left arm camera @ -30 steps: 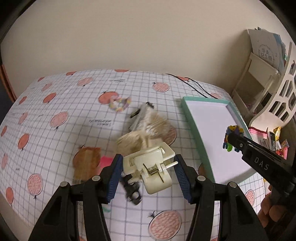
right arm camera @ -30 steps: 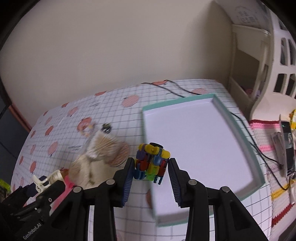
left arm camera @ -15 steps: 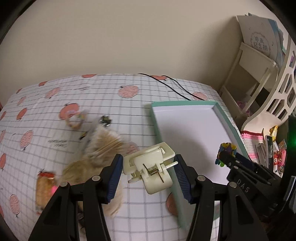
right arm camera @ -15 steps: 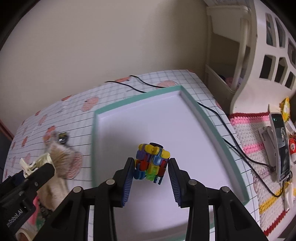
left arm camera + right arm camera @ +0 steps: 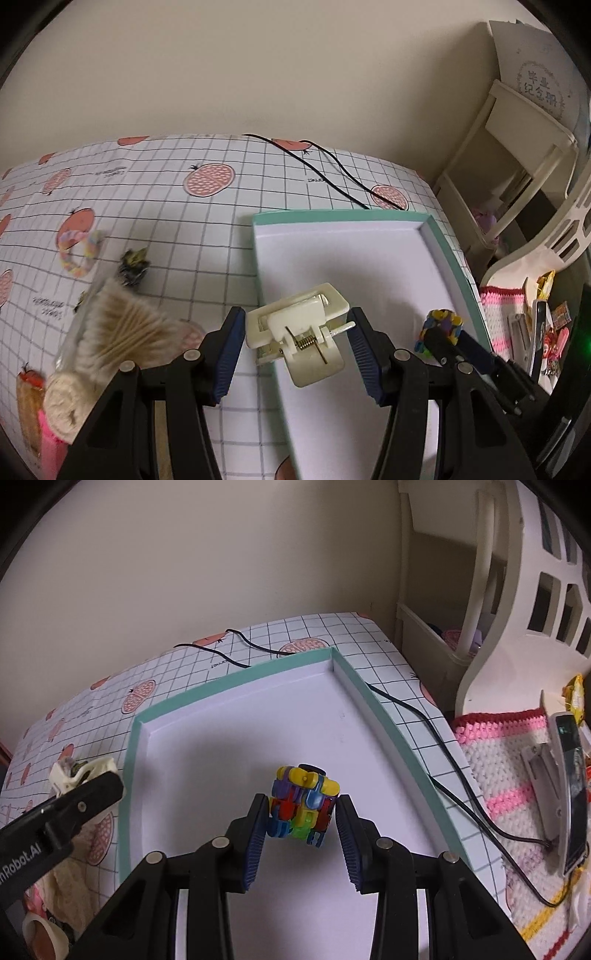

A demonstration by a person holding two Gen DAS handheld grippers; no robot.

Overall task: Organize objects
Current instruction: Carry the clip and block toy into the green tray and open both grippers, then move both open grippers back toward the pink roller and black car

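Tray point(image 5: 236, 675), teal-rimmed and white inside, holds nothing yet. Left gripper point(image 5: 297, 341) pinches a cream clip point(image 5: 299, 332) directly above the tray's left rim. Right gripper point(image 5: 301, 821) pinches a multicolour block toy point(image 5: 303, 803) over the tray floor. Remaining, to the left of both tools on the tablecloth point(image 5: 207, 221): cotton swab bundle point(image 5: 122, 332), pastel ring point(image 5: 79, 253), small dark item point(image 5: 133, 266). Judgement: task at an early stage.

We see a table point(image 5: 221, 229) under a grid-and-fruit cloth; on it a teal-rimmed tray point(image 5: 448, 254) at three o'clock, cotton swabs point(image 5: 125, 328) at nine, a black cable point(image 5: 325, 173) at twelve.
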